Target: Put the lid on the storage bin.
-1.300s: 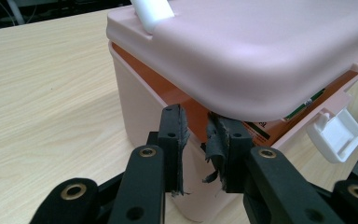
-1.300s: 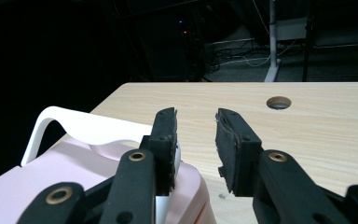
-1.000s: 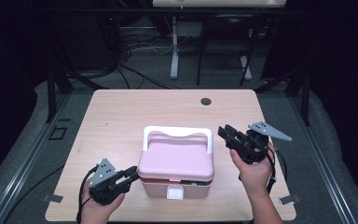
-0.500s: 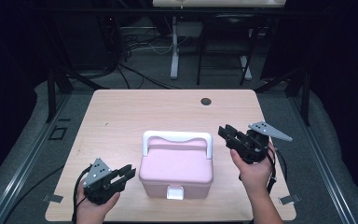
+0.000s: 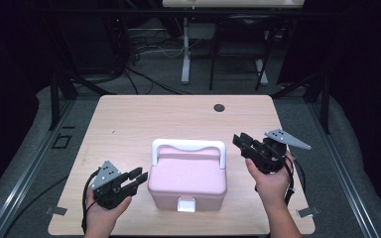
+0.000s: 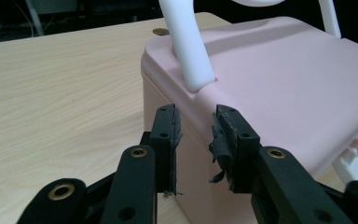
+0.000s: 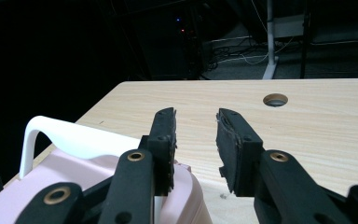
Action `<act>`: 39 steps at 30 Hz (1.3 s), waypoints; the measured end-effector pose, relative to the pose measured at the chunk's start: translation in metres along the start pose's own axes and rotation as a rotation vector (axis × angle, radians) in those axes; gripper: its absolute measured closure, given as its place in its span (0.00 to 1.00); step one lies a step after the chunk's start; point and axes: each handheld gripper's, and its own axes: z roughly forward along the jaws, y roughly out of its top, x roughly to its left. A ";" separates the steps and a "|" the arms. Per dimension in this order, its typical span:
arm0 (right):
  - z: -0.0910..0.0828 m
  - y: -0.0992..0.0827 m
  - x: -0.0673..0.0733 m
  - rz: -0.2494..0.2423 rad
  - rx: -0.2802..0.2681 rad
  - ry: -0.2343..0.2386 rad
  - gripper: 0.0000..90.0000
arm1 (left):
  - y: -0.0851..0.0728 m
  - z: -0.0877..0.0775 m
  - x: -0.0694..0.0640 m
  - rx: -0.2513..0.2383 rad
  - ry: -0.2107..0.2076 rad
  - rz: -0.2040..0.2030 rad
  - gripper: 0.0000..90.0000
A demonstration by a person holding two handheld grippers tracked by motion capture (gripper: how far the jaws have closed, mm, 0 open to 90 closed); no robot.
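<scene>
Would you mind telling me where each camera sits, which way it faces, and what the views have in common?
High view: above the person's side, facing forward and down on the table; forearms, left gripper and right gripper show.
Left gripper view: rides that gripper, facing the pink box corner; black jaws, apart, rise.
Right gripper view: rides that gripper, facing across the table beyond the box; jaws apart.
Shared: box, white handle, table.
</scene>
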 end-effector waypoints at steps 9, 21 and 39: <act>-0.001 0.000 -0.004 0.005 -0.002 -0.007 0.74 | 0.010 0.009 0.005 -0.009 0.010 -0.006 0.76; 0.000 -0.001 -0.011 0.015 0.005 -0.026 0.74 | 0.012 0.017 0.016 -0.023 0.035 -0.036 0.70; 0.008 -0.010 -0.034 0.043 0.043 -0.093 0.72 | -0.009 0.018 0.030 0.016 0.072 -0.068 0.70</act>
